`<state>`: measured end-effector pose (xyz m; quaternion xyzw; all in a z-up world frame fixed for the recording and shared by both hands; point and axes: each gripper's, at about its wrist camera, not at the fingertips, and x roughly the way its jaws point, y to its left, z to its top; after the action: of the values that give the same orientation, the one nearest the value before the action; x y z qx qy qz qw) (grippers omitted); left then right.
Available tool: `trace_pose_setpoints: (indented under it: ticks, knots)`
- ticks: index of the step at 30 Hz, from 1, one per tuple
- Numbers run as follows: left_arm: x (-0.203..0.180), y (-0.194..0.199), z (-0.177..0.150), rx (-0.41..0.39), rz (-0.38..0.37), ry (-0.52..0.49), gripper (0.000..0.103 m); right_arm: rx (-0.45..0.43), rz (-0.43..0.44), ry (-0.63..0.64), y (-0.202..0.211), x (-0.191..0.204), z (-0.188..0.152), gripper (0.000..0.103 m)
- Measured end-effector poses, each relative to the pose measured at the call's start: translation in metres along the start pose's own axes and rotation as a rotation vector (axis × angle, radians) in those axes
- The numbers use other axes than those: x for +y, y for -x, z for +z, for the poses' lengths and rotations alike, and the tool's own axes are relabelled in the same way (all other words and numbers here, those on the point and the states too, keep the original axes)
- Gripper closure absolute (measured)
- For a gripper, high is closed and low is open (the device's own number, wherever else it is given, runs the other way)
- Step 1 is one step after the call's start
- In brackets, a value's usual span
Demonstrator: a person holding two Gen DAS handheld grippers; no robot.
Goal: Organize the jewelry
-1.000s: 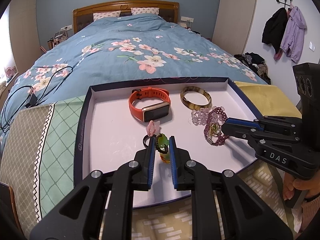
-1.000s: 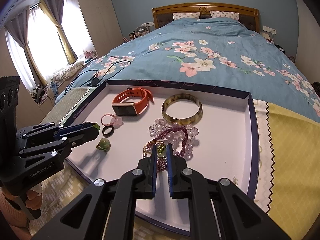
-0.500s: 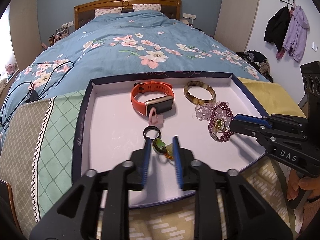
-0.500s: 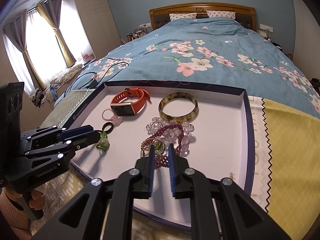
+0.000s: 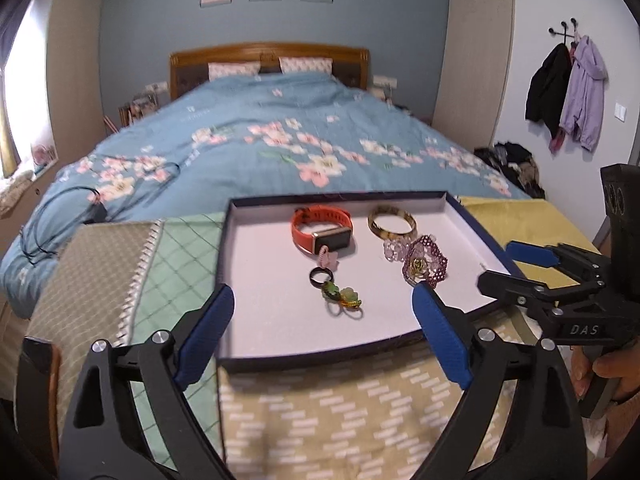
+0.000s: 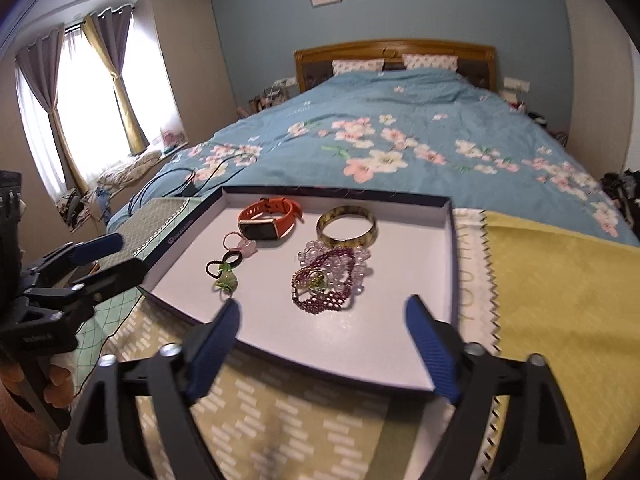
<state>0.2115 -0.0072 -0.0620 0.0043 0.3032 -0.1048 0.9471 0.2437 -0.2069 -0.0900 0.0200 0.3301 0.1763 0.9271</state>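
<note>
A white tray (image 5: 272,280) with a dark rim holds an orange watch (image 5: 320,232), an amber bangle (image 5: 392,222), clear beads (image 5: 394,246), a purple bead bracelet (image 5: 426,262), a black ring (image 5: 320,276) and a green ring (image 5: 344,298). My left gripper (image 5: 323,292) hangs back over the tray's near edge. Its jaws are opening wide with nothing between them. In the right wrist view my right gripper (image 6: 323,306) does the same, short of the purple bracelet (image 6: 324,284), also with nothing between its jaws. The green ring (image 6: 226,278) lies free.
The tray rests on a patchwork cloth (image 5: 320,408) at the foot of a bed with a blue floral duvet (image 5: 280,140). A black cable (image 5: 60,208) lies on the bed's left side. Coats (image 5: 568,92) hang on the right wall. A hand (image 5: 608,372) holds the right gripper's handle.
Both grippers went from nearly shut to wide open and drew back and up from the tray. The left let go of the green ring, the right left the purple bracelet.
</note>
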Motion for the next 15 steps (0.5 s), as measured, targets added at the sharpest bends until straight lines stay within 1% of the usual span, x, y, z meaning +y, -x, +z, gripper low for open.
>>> trace_pose_setpoints:
  ticks: [1, 2, 4, 6, 10, 15]
  knots:
    - [-0.001, 0.006, -0.002, -0.012, 0.006, -0.007, 0.005, -0.015, -0.008, 0.002, 0.006, 0.001, -0.002, 0.007]
    - [-0.002, 0.013, -0.004, -0.029, 0.015, -0.012, 0.005, -0.039, -0.026, 0.006, 0.014, 0.003, -0.005, 0.006]
    - [-0.002, 0.032, -0.01, -0.08, 0.034, -0.013, 0.005, -0.073, -0.061, 0.024, 0.024, 0.007, -0.008, 0.007]
    - [-0.002, 0.046, -0.015, -0.111, 0.046, -0.008, 0.005, -0.119, -0.085, 0.044, 0.038, 0.014, -0.013, 0.007]
    - [-0.002, 0.074, -0.021, -0.184, 0.074, 0.005, 0.005, -0.171, -0.085, 0.04, 0.056, 0.02, -0.027, 0.007]
    - [-0.007, 0.104, -0.029, -0.27, 0.109, 0.013, 0.005, -0.235, -0.128, 0.032, 0.077, 0.027, -0.043, 0.007]
